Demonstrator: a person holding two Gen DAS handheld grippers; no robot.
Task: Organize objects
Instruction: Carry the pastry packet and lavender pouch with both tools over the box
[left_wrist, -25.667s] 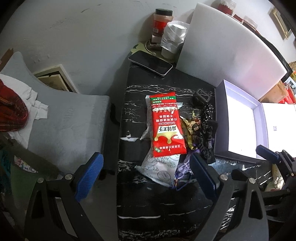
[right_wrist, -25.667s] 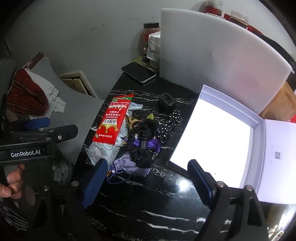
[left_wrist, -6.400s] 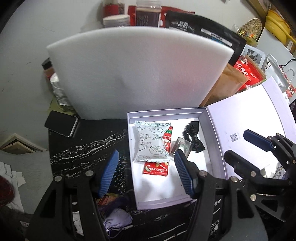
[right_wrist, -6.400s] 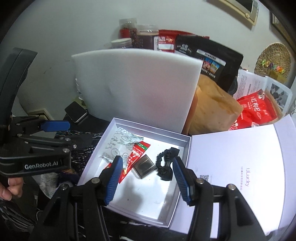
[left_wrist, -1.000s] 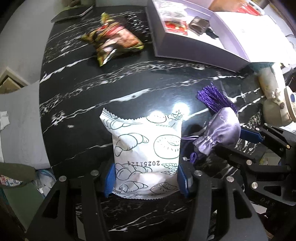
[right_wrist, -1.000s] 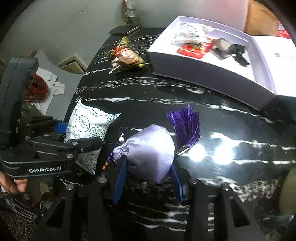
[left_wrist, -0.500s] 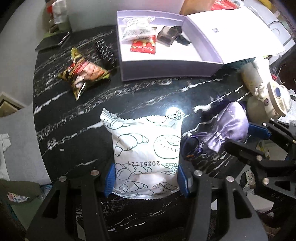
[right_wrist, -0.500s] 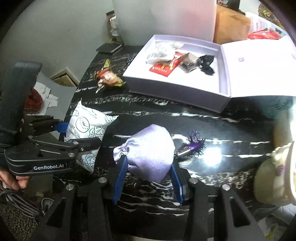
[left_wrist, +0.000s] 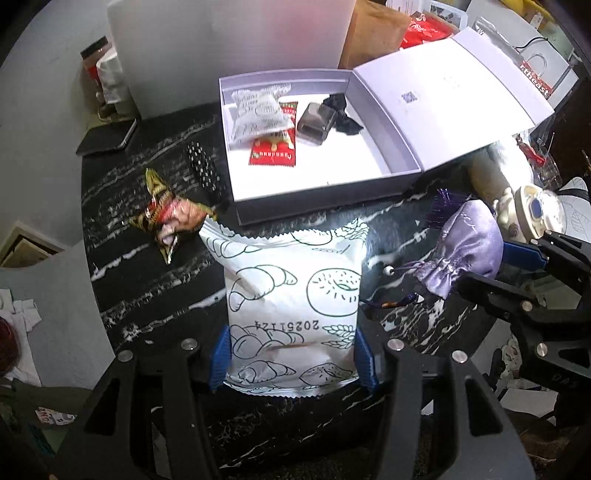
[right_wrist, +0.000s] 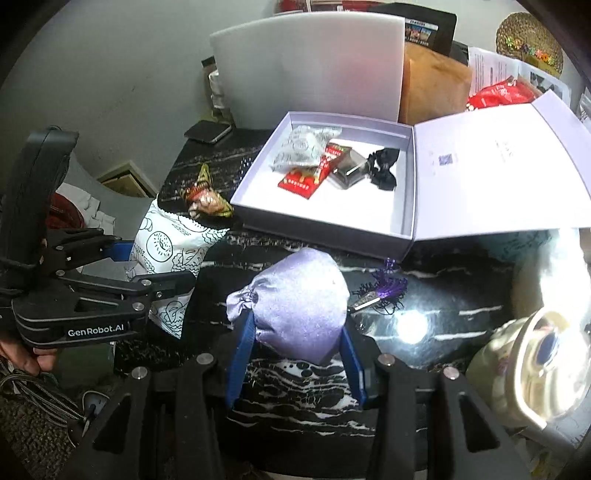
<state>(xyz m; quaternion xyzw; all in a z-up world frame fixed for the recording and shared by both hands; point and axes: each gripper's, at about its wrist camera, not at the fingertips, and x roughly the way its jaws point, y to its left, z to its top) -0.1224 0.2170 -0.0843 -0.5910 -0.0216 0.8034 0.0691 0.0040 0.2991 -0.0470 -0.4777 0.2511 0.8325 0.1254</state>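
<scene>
My left gripper (left_wrist: 291, 360) is shut on a white snack bag with bread drawings (left_wrist: 291, 295) and holds it above the black marble table (left_wrist: 147, 288). It also shows in the right wrist view (right_wrist: 170, 254). My right gripper (right_wrist: 295, 363) is shut on a lilac satin pouch (right_wrist: 299, 306) with a purple tassel (right_wrist: 384, 288); the pouch also shows in the left wrist view (left_wrist: 465, 251). The open white box (left_wrist: 332, 192) lies ahead, holding a white snack bag (left_wrist: 258, 110), a red packet (left_wrist: 273, 155), a grey case (left_wrist: 314, 123) and a black bow (left_wrist: 343, 114).
A brown-red snack packet (left_wrist: 170, 218) and a black dotted hair tie (left_wrist: 203, 170) lie left of the box. A phone (left_wrist: 107, 138) sits at the back left. The box lid (left_wrist: 450, 92) lies open to the right. A white foam board (right_wrist: 310, 62) stands behind. A cream toy (right_wrist: 528, 362) sits at the right.
Both grippers have risen and moved toward the box with their loads. The box looks nearer and the tassel hangs just off the table.
</scene>
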